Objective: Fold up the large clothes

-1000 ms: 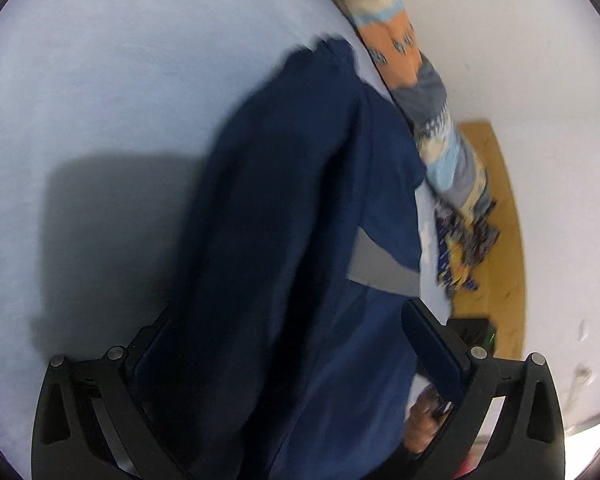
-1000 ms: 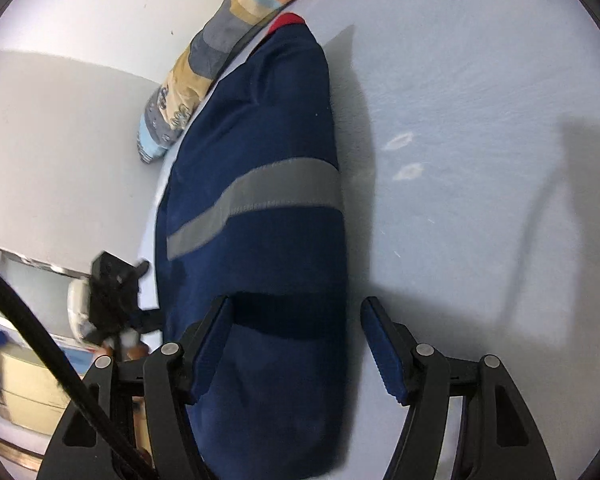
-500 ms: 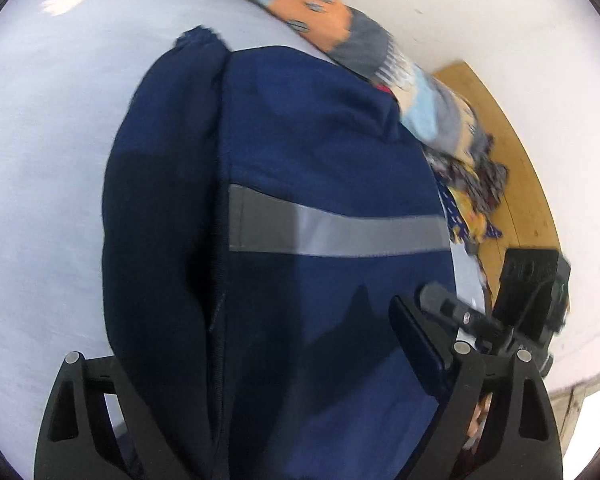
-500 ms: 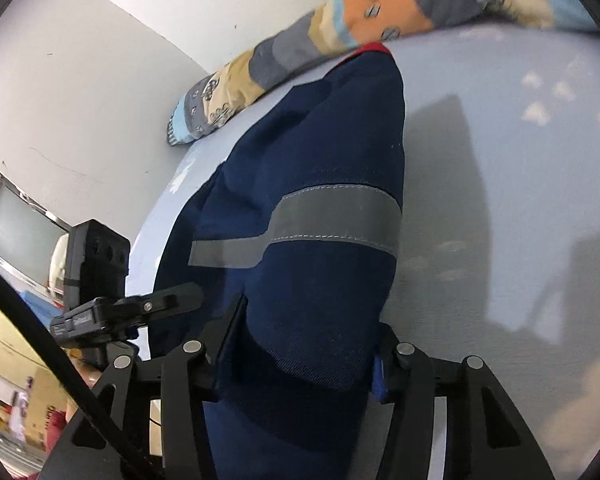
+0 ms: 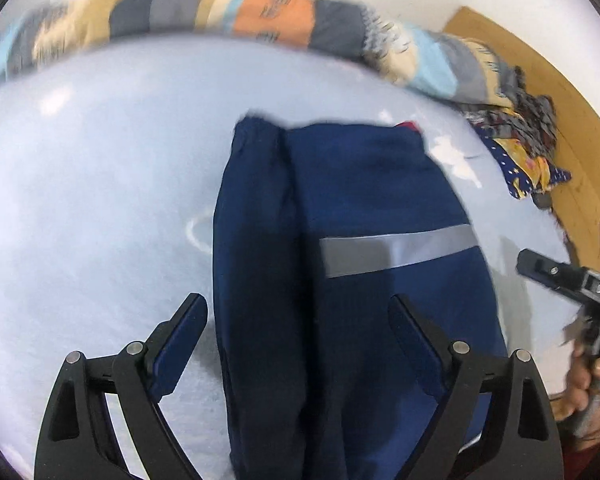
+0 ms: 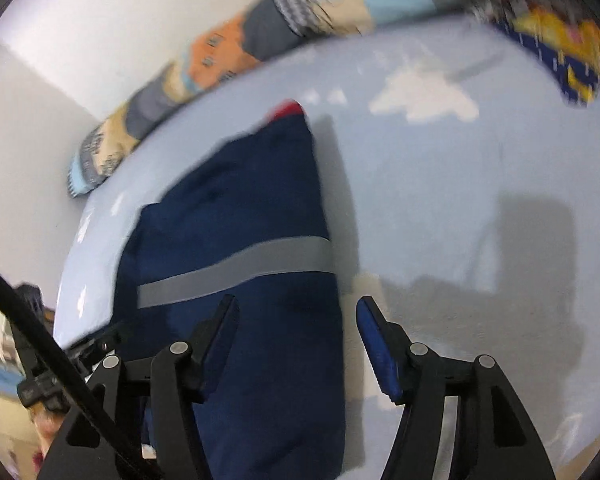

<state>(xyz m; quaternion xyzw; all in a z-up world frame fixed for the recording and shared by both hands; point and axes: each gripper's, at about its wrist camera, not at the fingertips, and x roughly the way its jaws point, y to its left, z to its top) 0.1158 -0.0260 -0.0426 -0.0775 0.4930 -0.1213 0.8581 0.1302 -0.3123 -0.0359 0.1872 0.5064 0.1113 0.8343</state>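
Note:
A navy garment [image 5: 360,280] with a grey reflective stripe [image 5: 400,250] lies folded lengthwise on the pale blue bed sheet [image 5: 100,200]. My left gripper [image 5: 298,332] hovers over its near half, open, with the cloth below the fingers and not pinched. In the right wrist view the same garment [image 6: 240,220] runs away from me. My right gripper [image 6: 298,336] straddles its right edge; its jaws are opening and the pads do not press the cloth. The right gripper's body [image 5: 556,276] also shows at the edge of the left wrist view, held by a hand [image 5: 584,380].
A rolled patchwork blanket [image 5: 260,20] lies along the white wall at the bed's far side. A heap of patterned cloth [image 5: 520,152] sits at the far right by a wooden board [image 5: 560,100]. A black cable [image 6: 40,340] crosses the right wrist view's lower left.
Both grippers have risen and drawn back from the garment. The right gripper, which pinched the garment's near edge, has let go. The garment now lies flat on the sheet.

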